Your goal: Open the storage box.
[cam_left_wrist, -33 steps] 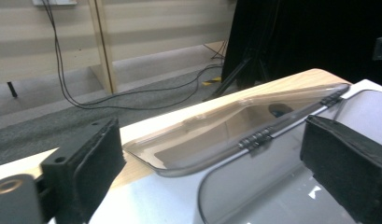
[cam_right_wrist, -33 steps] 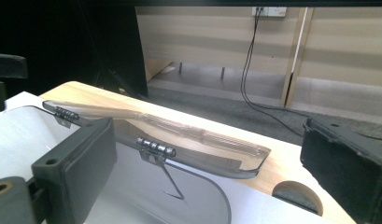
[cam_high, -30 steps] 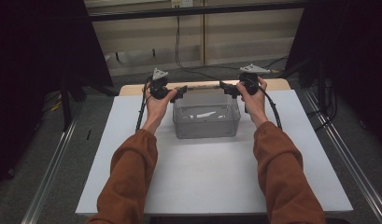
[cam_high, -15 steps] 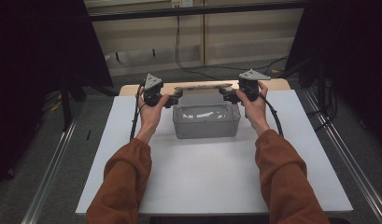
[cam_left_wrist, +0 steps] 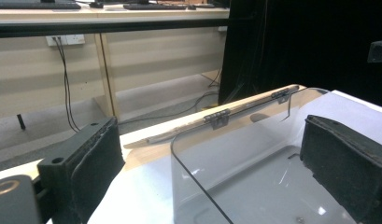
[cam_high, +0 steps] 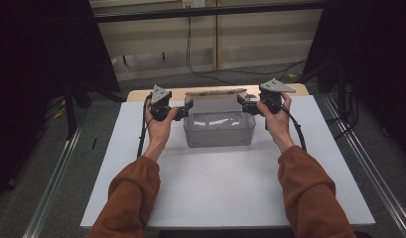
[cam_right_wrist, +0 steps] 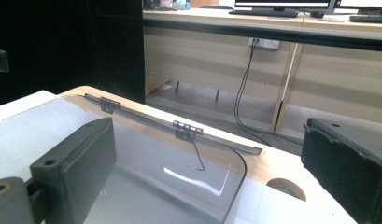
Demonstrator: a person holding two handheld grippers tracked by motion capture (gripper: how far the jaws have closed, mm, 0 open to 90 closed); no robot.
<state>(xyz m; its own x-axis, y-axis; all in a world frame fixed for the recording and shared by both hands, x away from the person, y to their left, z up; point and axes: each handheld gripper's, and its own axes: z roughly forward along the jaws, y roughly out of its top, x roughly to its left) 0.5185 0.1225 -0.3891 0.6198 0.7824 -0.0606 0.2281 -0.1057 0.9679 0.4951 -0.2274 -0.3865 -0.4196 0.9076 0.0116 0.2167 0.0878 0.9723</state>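
A: Where's the box?
B: Clear hinged box (cam_high: pixel 219 128), far centre of table (cam_high: pixel 205 193). My left gripper (cam_high: pixel 183 110) and right gripper (cam_high: pixel 244 104) are spread at its ends.
A: Handling?
B: Probably light, stiff, slippery; I'd pinch the end walls.

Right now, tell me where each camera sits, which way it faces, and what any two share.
High view: above the person's side, looking forward and down at the table; forearms, hands and both claws show.
Left gripper view: on the left claw, jaws open astride the clear box wall.
Right gripper view: on the right claw, likewise open.
Both gripper views share the box's hinges.
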